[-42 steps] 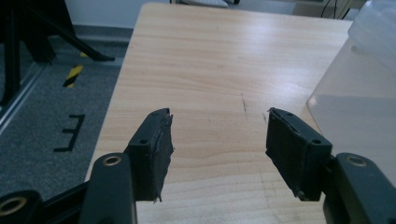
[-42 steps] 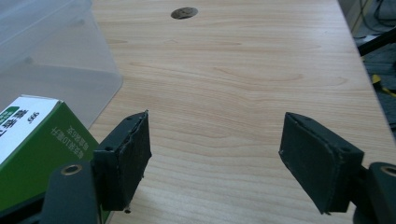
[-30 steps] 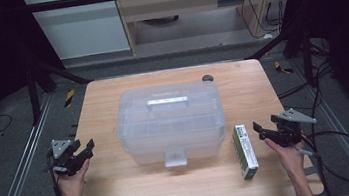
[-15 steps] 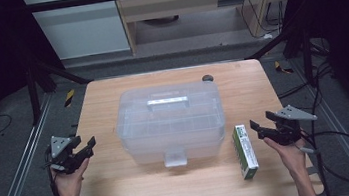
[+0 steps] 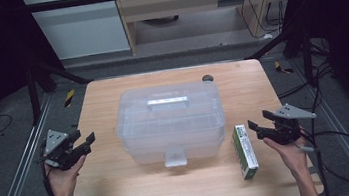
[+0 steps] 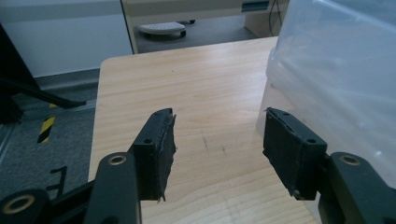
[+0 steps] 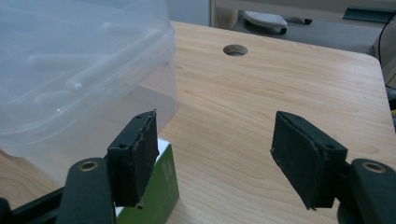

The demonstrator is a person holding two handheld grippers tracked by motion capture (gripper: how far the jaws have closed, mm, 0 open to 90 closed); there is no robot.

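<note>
Clear plastic box [image 5: 171, 123] sitting mid-table [image 5: 122, 185], lid on, green carton [image 5: 245, 150] lying just beside its right side. Left gripper [image 5: 86, 143] and right gripper [image 5: 255, 126] hovering wide-jawed, gripping nothing, right jaws having just been narrowing slightly.

Lab; framed wooden table [image 5: 122, 185]; cables [image 5: 348, 132]

table [image 5: 122, 185]: light wood | on it: clear lidded bin [image 5: 170, 121]; green-white box [image 5: 245, 150]
</note>
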